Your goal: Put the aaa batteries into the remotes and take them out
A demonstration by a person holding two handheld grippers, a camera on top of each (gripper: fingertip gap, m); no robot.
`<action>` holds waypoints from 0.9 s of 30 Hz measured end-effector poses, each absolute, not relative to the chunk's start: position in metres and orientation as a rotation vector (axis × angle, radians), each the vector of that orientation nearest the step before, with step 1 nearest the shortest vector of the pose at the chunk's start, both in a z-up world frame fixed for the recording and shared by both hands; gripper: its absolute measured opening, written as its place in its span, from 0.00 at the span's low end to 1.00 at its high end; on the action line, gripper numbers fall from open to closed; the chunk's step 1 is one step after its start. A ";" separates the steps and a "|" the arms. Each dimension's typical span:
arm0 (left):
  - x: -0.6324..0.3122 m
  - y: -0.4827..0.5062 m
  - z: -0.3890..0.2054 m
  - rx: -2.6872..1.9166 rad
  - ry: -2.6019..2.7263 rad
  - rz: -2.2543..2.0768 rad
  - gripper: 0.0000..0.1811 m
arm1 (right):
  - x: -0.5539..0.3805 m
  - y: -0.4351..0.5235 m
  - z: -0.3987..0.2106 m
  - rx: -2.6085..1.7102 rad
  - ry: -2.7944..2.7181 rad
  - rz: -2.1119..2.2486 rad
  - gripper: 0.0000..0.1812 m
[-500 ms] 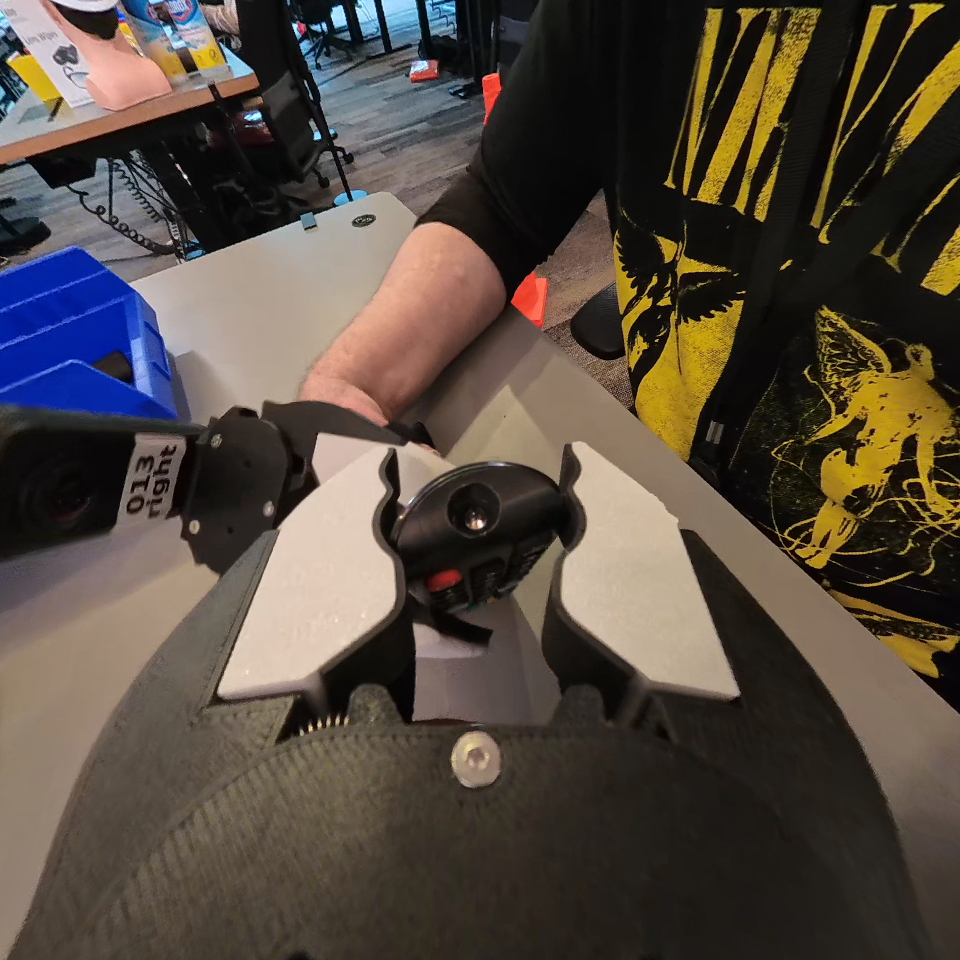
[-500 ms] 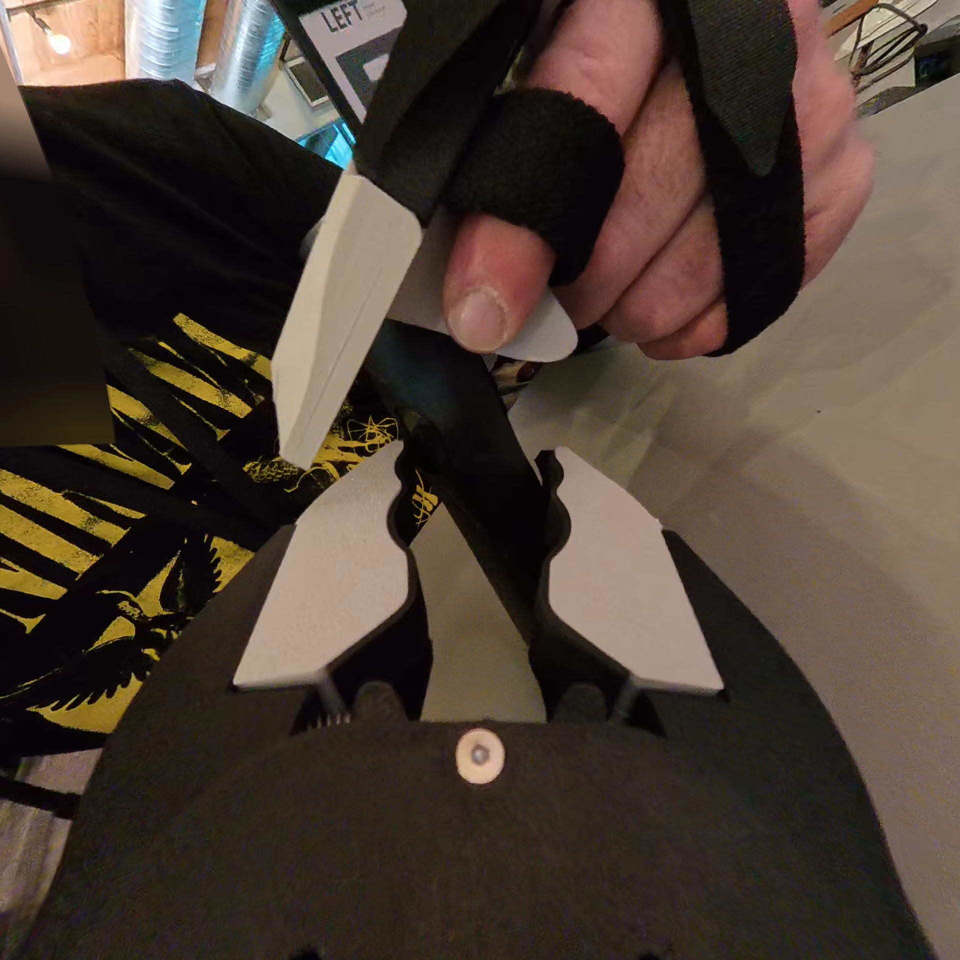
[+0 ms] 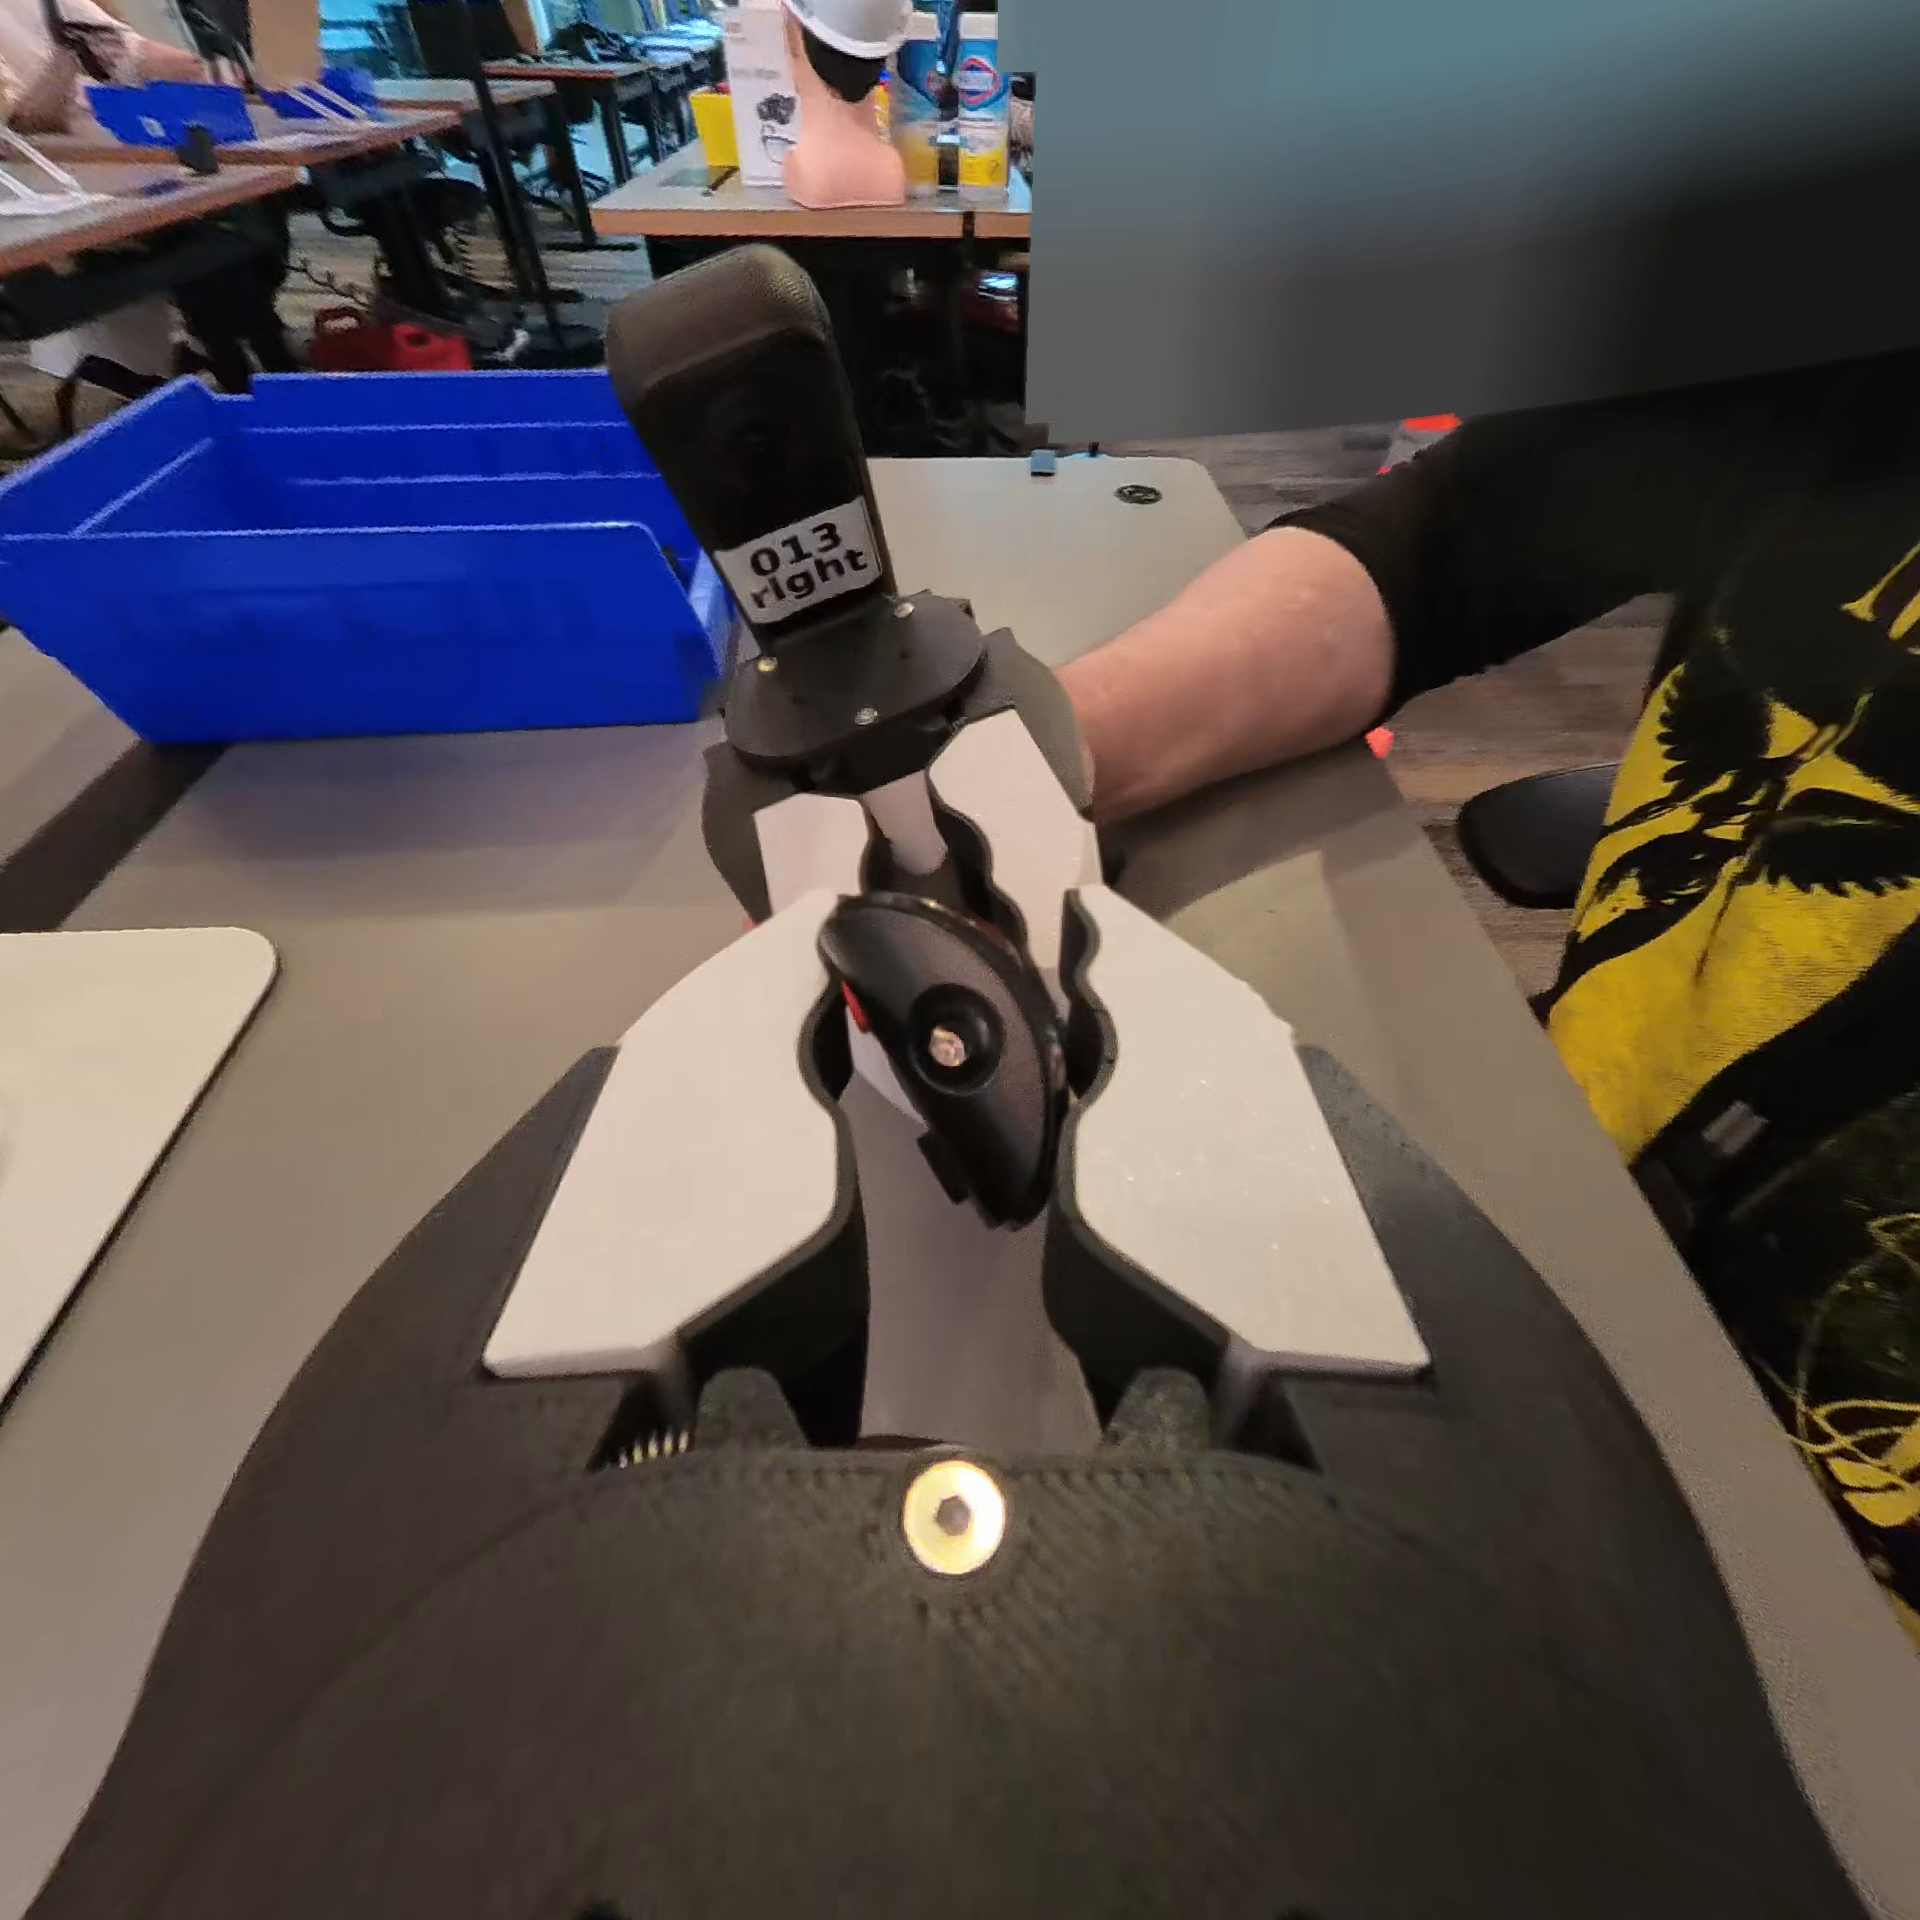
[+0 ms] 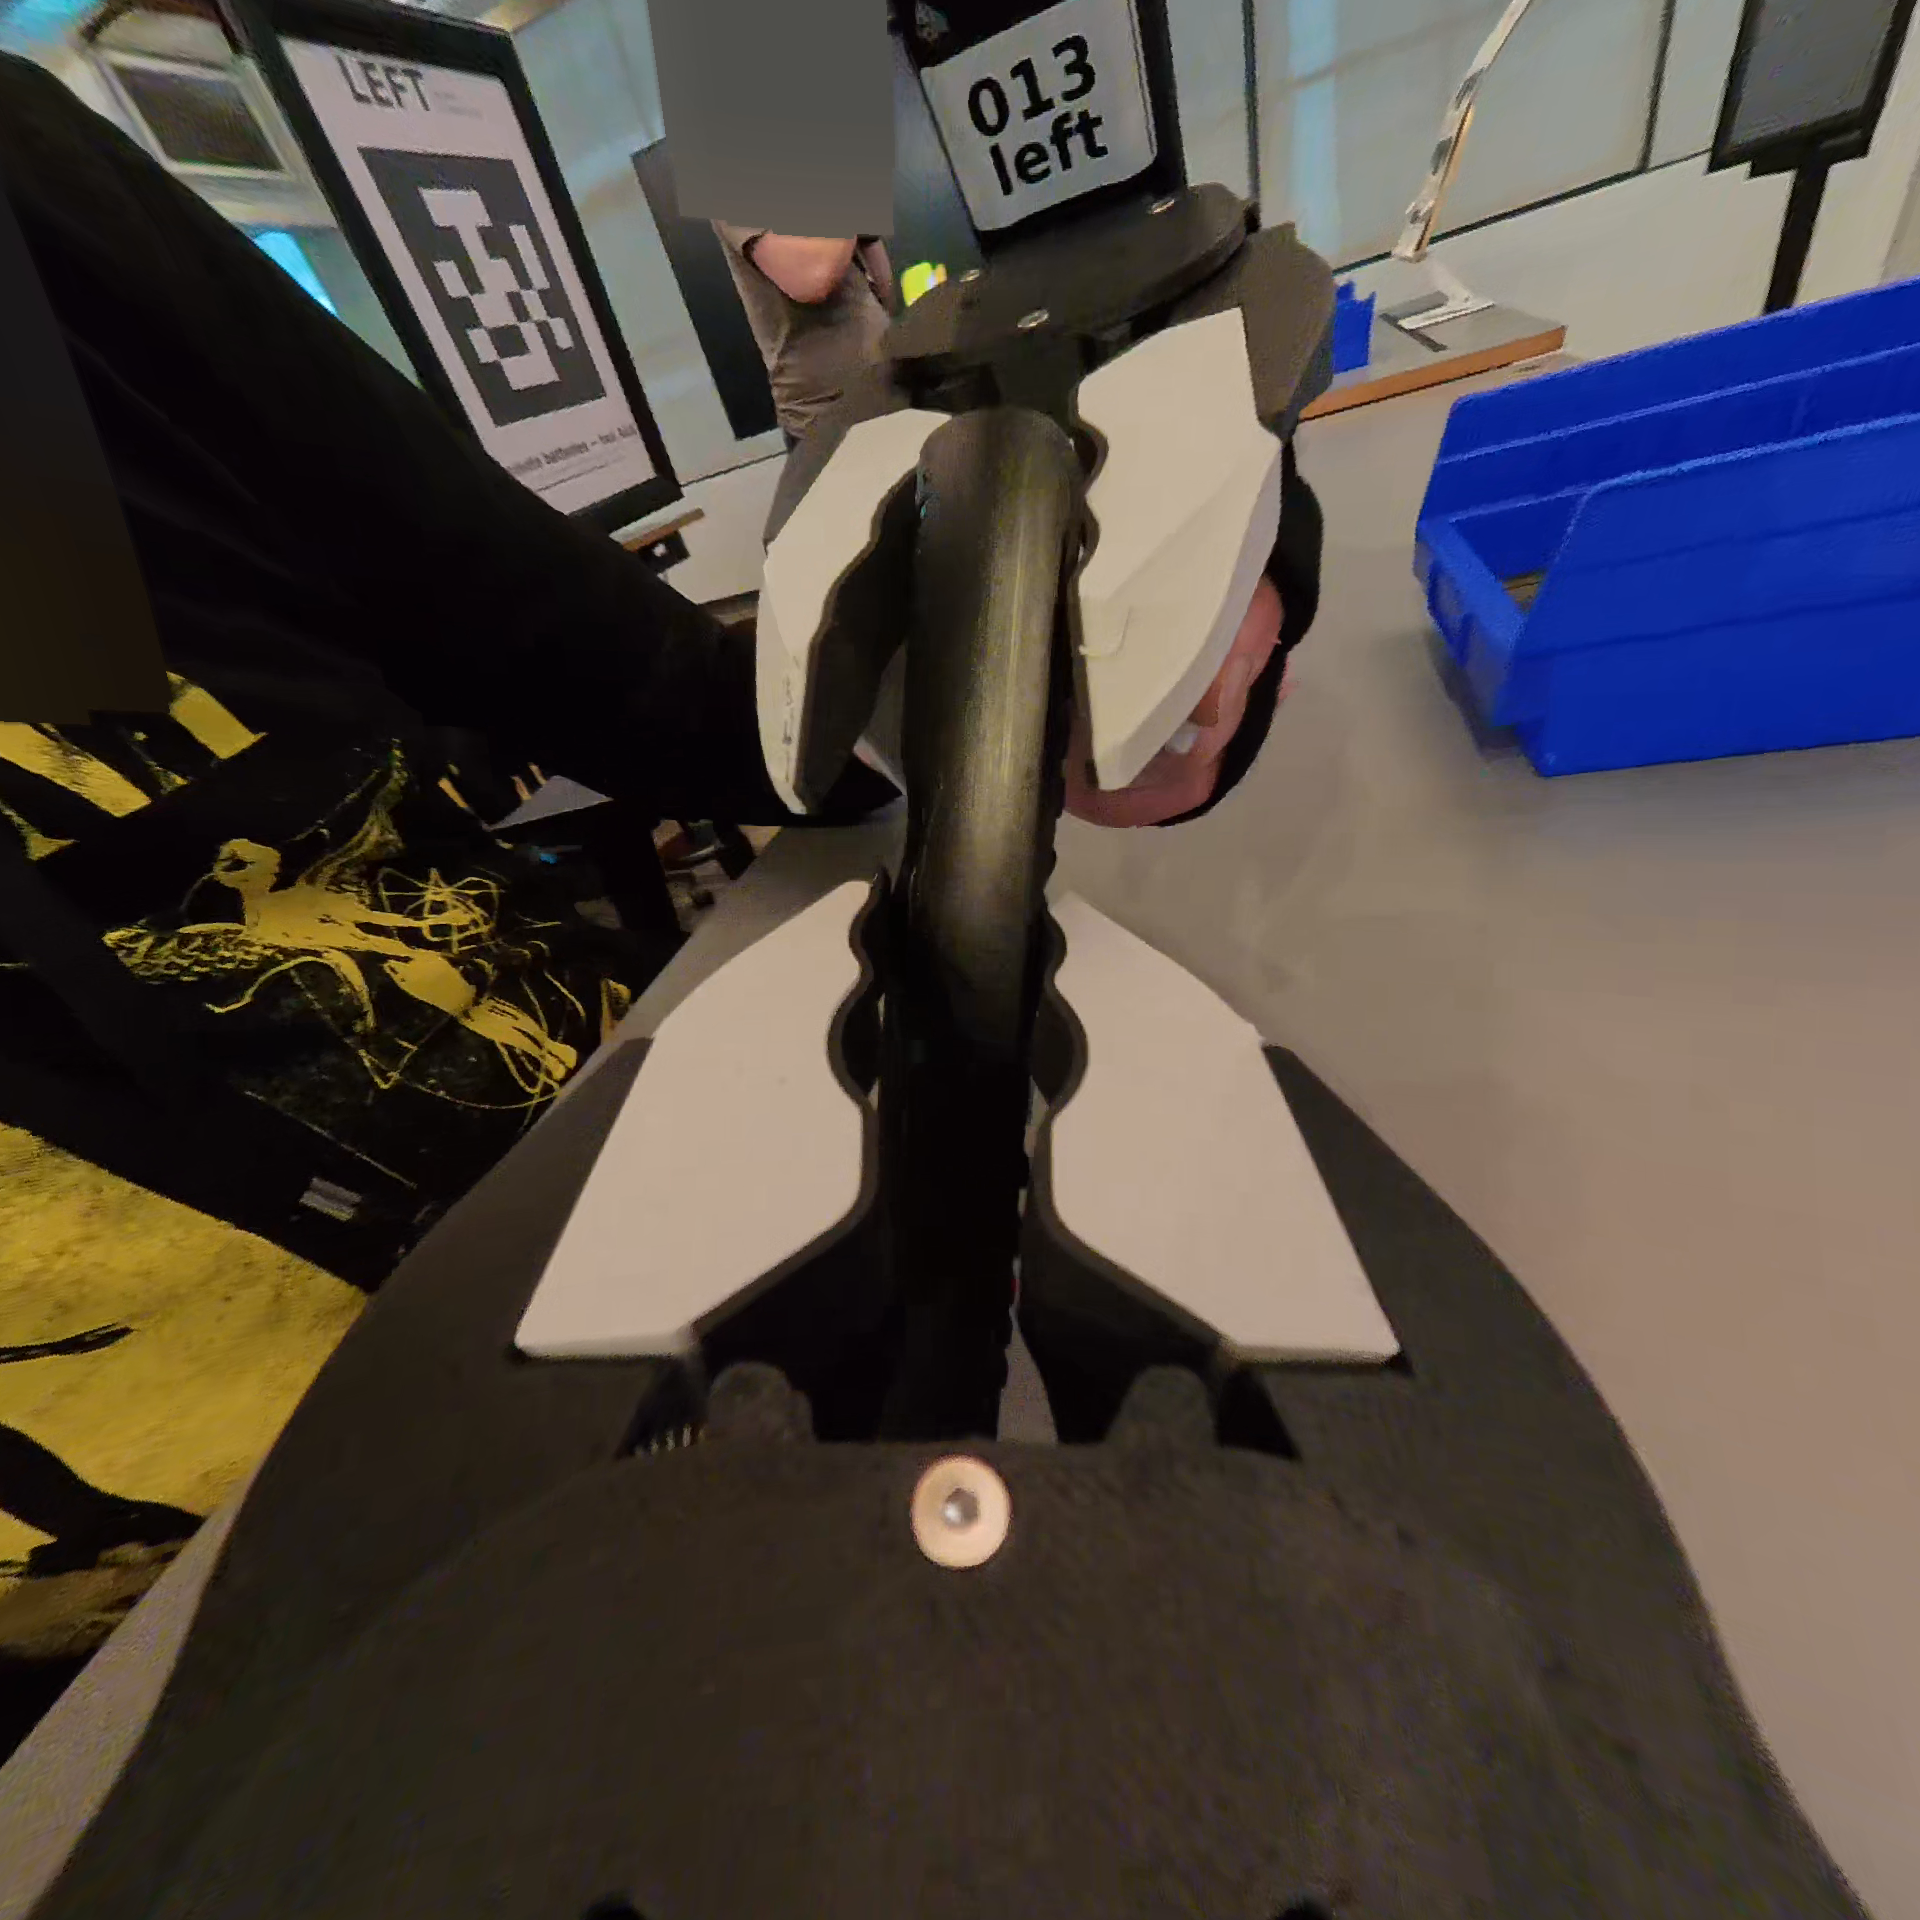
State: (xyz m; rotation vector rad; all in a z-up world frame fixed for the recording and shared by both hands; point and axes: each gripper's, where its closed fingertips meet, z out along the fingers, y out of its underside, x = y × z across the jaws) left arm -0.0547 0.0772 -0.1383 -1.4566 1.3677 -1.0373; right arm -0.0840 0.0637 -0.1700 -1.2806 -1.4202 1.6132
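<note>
1. Far left sits a blue plastic storage bin on the grey table.
2. Middle: we've got the slim black plastic remote pinched by both tongs, left gripper and right gripper, above the table.
3. It's light, stiff, slick; clamp its edges.
4. Long axis runs gripper to gripper.

right tool clamps black remote | left tool grips far end | blue bin right
</note>
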 end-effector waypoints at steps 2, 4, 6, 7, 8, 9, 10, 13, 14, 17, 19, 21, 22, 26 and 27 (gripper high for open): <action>-0.054 0.080 -0.137 -1.470 1.351 -1.035 0.19 | -0.084 0.068 -0.167 -1.264 -1.388 1.578 0.13; -0.057 0.086 -0.140 -1.495 1.339 -1.002 0.17 | -0.083 0.074 -0.168 -1.272 -1.368 1.525 0.13; -0.058 0.091 -0.141 -1.526 1.320 -0.994 0.14 | -0.084 0.080 -0.167 -1.293 -1.332 1.490 0.13; -0.058 0.092 -0.144 -1.542 1.327 -0.981 0.14 | -0.084 0.083 -0.166 -1.301 -1.321 1.469 0.14; -0.058 0.095 -0.147 -1.560 1.332 -0.944 0.14 | -0.083 0.085 -0.165 -1.309 -1.309 1.456 0.14; -0.057 0.097 -0.149 -1.578 1.328 -0.916 0.14 | -0.084 0.087 -0.165 -1.330 -1.299 1.439 0.16; -0.057 0.099 -0.149 -1.598 1.318 -0.912 0.13 | -0.083 0.090 -0.166 -1.351 -1.298 1.412 0.16; -0.057 0.105 -0.148 -1.640 1.285 -0.904 0.13 | -0.082 0.096 -0.165 -1.393 -1.281 1.367 0.15; -0.058 0.107 -0.149 -1.657 1.285 -0.890 0.13 | -0.082 0.098 -0.166 -1.409 -1.280 1.347 0.14; -0.055 0.111 -0.149 -1.711 1.293 -0.871 0.13 | -0.080 0.104 -0.168 -1.474 -1.234 1.378 0.12; -0.051 0.115 -0.149 -1.745 1.314 -0.857 0.13 | -0.078 0.107 -0.168 -1.498 -1.210 1.425 0.12; -0.046 0.117 -0.148 -1.752 1.351 -0.837 0.13 | -0.075 0.110 -0.169 -1.523 -1.216 1.401 0.12; -0.044 0.118 -0.148 -1.762 1.372 -0.829 0.13 | -0.074 0.110 -0.170 -1.545 -1.230 1.389 0.13; -0.037 0.124 -0.149 -1.800 1.388 -0.829 0.13 | -0.068 0.115 -0.172 -1.616 -1.199 1.403 0.13; -0.036 0.125 -0.149 -1.809 1.380 -0.831 0.13 | -0.067 0.116 -0.172 -1.633 -1.194 1.410 0.13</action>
